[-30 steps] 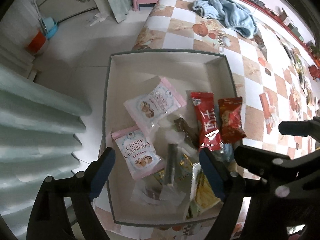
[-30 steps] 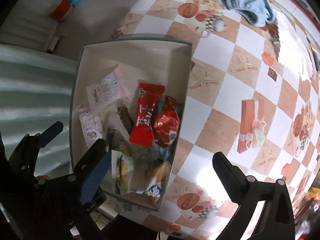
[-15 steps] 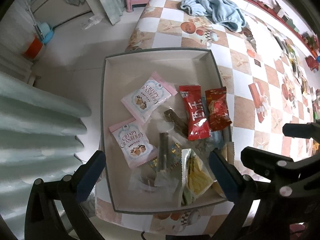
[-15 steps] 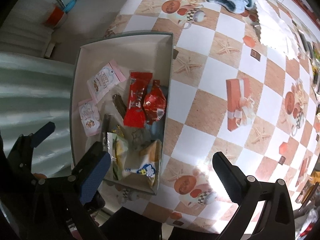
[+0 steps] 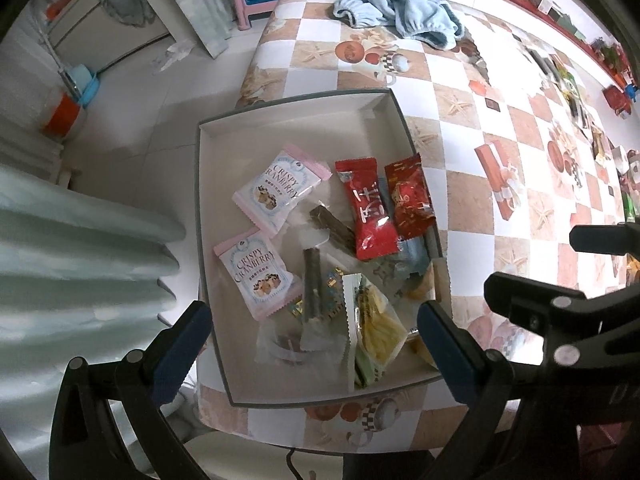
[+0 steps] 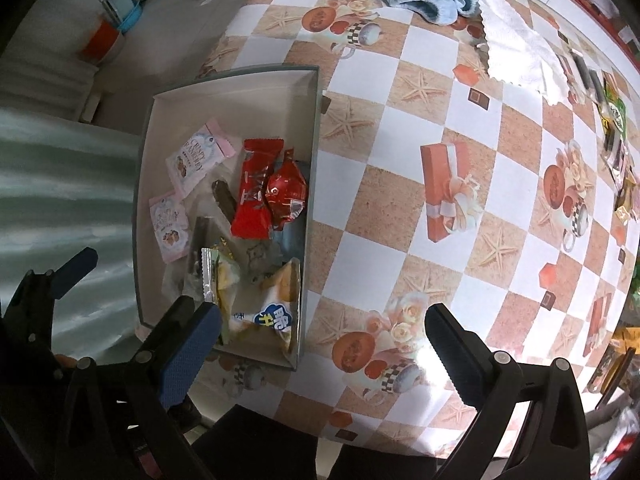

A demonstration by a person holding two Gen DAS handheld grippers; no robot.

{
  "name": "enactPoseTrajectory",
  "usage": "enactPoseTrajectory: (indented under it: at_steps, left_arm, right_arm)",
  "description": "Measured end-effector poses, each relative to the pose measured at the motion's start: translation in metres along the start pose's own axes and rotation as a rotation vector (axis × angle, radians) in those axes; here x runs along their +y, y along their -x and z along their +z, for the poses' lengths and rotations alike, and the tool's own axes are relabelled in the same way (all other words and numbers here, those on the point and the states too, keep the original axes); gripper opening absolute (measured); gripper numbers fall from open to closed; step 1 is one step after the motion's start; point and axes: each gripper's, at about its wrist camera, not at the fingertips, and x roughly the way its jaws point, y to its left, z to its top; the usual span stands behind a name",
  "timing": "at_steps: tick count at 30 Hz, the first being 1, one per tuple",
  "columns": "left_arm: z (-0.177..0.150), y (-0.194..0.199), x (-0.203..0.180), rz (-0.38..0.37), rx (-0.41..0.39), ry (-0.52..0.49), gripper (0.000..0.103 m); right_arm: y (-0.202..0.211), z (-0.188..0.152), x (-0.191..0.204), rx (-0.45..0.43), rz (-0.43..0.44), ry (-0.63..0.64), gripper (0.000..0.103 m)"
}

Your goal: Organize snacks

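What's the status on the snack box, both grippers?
Left hand-held gripper open, empty, above box. Right hand-held gripper open, empty. Snacks piled inside. Nothing blocking.

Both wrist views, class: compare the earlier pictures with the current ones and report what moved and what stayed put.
Both grippers, left gripper and right gripper, have pulled up and back from the white box, which now looks smaller, with more table showing. Both stayed open and empty. The snack packets, including the red packet, lie as before.

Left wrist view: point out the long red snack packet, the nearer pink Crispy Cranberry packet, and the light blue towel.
Long red snack packet (image 5: pixel 370 210): left wrist view, middle of wrapper.
Nearer pink Crispy Cranberry packet (image 5: pixel 256 274): left wrist view, on printed label.
Light blue towel (image 5: pixel 404 10): left wrist view, centre of bunched cloth.
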Motion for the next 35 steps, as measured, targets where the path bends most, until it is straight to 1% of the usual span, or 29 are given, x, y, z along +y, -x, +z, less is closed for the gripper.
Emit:
enactPoseTrajectory:
  at_steps: [20, 31, 35]
  left_arm:
    - [0.000, 0.017, -0.014, 0.044, -0.024, -0.029, 0.103]
    - [-0.002, 0.016, -0.018, 0.049, -0.007, -0.025, 0.103]
    - [-0.003, 0.017, -0.021, 0.059, -0.026, -0.025, 0.103]
  right_arm:
    - [0.012, -0.008, -0.007, -0.029, 0.017, -0.004, 0.102]
    - [0.014, -0.015, -0.016, -0.030, 0.029, -0.023, 0.102]
    - [0.013, -0.019, -0.023, -0.026, 0.039, -0.035, 0.102]
